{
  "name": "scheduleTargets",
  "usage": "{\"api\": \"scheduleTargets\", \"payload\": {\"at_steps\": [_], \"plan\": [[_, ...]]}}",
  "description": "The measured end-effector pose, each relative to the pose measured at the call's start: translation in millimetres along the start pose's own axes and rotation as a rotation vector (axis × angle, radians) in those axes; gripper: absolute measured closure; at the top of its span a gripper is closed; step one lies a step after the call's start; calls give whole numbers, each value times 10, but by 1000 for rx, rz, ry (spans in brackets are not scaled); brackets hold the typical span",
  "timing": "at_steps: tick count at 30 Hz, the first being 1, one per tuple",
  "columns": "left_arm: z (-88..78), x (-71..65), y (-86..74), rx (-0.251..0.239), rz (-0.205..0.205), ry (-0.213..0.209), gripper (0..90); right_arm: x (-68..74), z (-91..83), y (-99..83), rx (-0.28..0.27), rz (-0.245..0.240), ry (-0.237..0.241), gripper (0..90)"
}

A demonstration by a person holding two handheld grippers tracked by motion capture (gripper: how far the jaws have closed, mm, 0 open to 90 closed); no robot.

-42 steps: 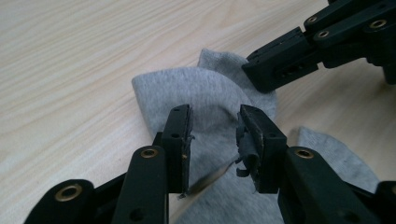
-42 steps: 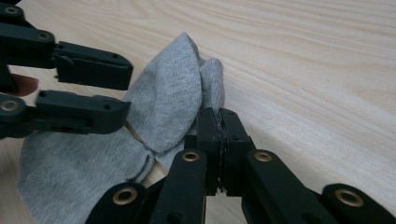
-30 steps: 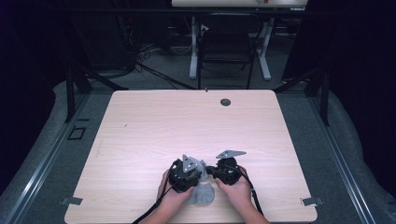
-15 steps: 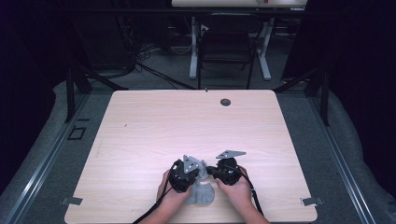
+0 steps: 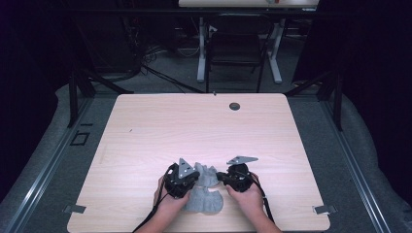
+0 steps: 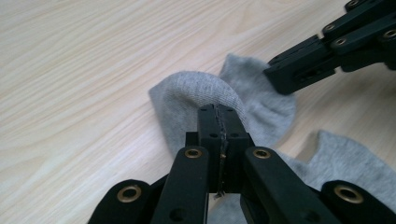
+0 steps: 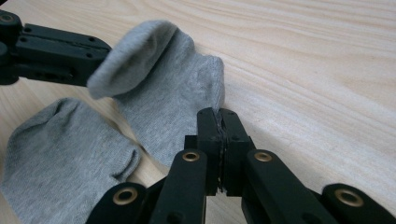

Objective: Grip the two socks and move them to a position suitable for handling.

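Two grey socks lie near the person's edge of the wooden table (image 5: pixel 145 136), and both grippers work on the upper one. The left gripper (image 6: pixel 219 114) has just been closing; its jaws now stand pressed together on a fold of the held sock (image 6: pixel 201 93), whose fabric arches up and over the jaw tips. The right gripper (image 7: pixel 219 116) is clamped tight on the opposite edge of the same sock, which stretches away from its tips toward the left gripper across from it. In the high view the sock spans the gap between the two tools, with the left gripper (image 5: pixel 190 175) on one side and the right gripper (image 5: pixel 224 177) on the other. The second sock (image 7: pixel 60 154) lies flat on the table just beside and below the held one, nearer the person, touching it at one corner as far as can be told. No container stands anywhere near the grippers.
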State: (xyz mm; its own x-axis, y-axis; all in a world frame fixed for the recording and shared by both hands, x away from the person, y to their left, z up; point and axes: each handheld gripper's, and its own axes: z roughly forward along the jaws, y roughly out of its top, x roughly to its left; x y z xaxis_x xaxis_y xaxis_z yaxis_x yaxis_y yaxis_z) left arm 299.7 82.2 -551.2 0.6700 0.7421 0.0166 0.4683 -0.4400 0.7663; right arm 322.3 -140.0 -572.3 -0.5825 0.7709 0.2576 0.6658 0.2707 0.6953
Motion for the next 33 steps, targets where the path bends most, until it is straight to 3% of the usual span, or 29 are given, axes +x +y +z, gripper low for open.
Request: {"api": "scheduleTargets", "payload": {"at_steps": [12, 22, 26, 33], "plan": [[-145, 347, -231, 8, -81, 60, 893, 2, -3, 2, -18, 4, 8, 892], [-284, 492, -189, -23, -99, 91, 876, -12, 5, 10, -13, 2, 8, 892], [-254, 487, -171, -21, -95, 87, 869, -17, 10, 10, -12, 3, 6, 892], [-58, 491, -189, 11, -87, 48, 866, -24, 20, 11, -8, 3, 2, 892]]}}
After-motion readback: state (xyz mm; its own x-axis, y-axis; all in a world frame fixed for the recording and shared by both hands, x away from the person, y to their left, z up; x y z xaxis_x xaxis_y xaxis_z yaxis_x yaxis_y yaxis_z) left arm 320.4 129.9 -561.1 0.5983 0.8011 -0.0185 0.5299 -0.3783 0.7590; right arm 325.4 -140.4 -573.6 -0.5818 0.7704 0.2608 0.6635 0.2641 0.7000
